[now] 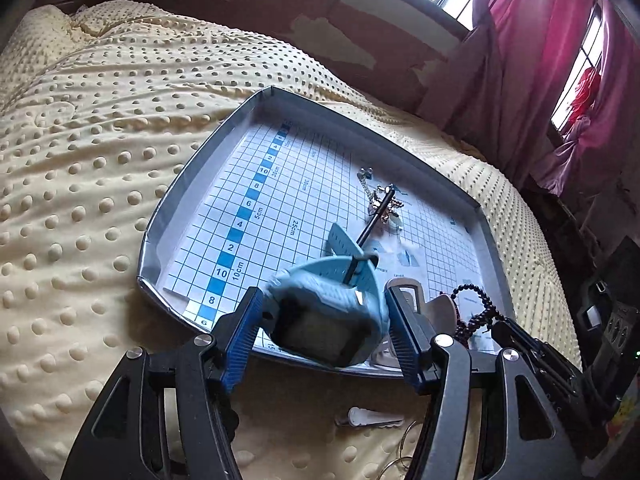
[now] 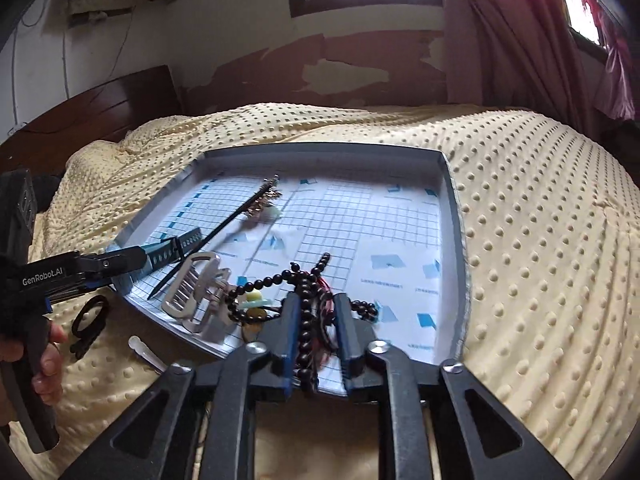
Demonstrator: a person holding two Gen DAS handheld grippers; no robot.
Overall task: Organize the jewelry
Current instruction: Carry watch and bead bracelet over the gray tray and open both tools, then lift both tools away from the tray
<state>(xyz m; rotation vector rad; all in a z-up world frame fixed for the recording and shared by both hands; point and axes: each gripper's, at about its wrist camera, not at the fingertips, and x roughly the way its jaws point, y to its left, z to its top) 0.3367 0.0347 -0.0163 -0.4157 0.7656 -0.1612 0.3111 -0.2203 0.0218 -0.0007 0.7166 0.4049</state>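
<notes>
— What's reading clearly for you?
— "GenRobot.AI" is showing on my left gripper point(image 2: 105, 270). The tray's grid sheet point(image 1: 280, 216) is showing "10cm", "25cm", "30cm" and scale numbers.

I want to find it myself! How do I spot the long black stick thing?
Look at the grey tray with squared paper on the yellow bed cover. The black hair stick lies slanted across the tray's left part. It is the only thin straight thing, with gold dangles at its far end, unlike the round dark beads.
</notes>
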